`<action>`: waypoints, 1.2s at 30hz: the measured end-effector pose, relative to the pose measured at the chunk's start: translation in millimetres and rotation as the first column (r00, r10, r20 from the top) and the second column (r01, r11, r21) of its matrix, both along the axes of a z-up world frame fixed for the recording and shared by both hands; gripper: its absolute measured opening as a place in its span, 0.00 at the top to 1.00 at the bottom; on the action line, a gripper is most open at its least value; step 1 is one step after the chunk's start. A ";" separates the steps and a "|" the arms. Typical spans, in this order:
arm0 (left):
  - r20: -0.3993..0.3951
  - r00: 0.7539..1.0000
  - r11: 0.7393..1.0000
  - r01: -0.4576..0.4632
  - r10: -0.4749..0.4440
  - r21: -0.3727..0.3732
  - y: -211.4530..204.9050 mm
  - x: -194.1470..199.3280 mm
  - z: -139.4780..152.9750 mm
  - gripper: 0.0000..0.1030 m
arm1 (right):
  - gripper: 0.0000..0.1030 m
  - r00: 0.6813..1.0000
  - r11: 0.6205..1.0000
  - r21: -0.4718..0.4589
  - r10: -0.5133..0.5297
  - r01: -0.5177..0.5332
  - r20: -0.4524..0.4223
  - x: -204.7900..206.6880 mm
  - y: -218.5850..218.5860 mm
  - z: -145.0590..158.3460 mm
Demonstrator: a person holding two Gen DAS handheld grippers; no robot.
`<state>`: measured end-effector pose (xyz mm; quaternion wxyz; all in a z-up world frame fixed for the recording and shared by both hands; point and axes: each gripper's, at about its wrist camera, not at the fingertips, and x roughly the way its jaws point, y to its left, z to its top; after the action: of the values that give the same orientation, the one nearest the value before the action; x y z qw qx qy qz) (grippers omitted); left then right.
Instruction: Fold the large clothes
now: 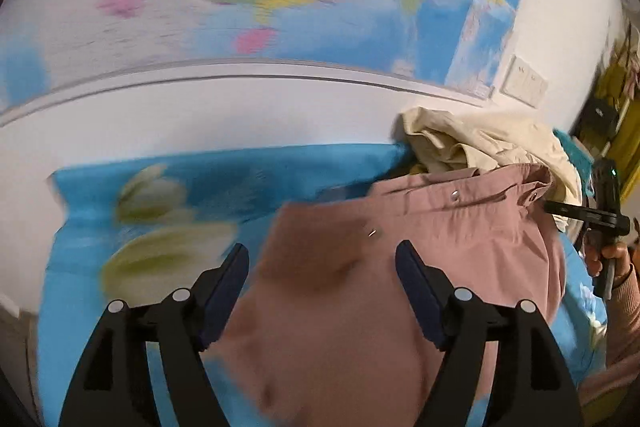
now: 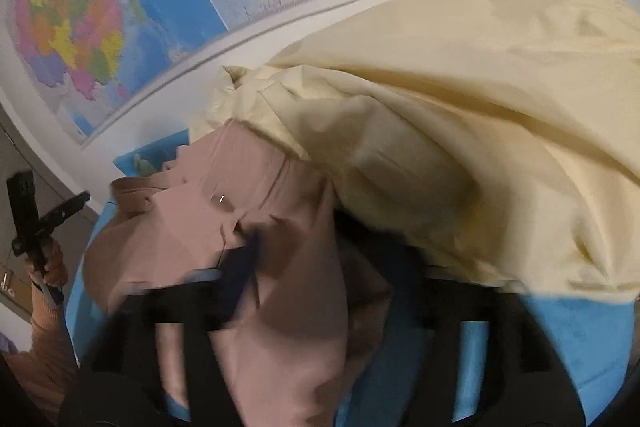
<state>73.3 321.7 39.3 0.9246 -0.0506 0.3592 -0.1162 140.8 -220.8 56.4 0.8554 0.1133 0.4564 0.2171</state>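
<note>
A dusty-pink garment with snap buttons lies bunched on a blue flowered sheet. My left gripper hovers over it with its jaws wide apart, and the pads are clear of the cloth. In the right wrist view the pink garment lies under and between the blurred fingers of my right gripper, which stands open. No pad visibly presses on the cloth. A cream garment is heaped behind the pink one and partly over it. The cream garment also shows at the right of the left wrist view.
The sheet covers a bed against a white wall with coloured maps and a wall socket. A hand in a pink sleeve holds the other gripper at the far right. The other hand shows at the left edge.
</note>
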 end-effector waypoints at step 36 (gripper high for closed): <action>-0.128 0.987 0.990 -0.106 0.095 -0.088 -1.5 -125.3 -49.4 0.34 | 0.36 0.996 0.999 0.023 0.033 -0.031 -0.086 -112.1 -34.3 1.7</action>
<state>-52.1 320.2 -10.1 0.9019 -0.1194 0.4067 -0.0829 28.7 -255.1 58.1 0.8300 0.1246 0.4922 0.2307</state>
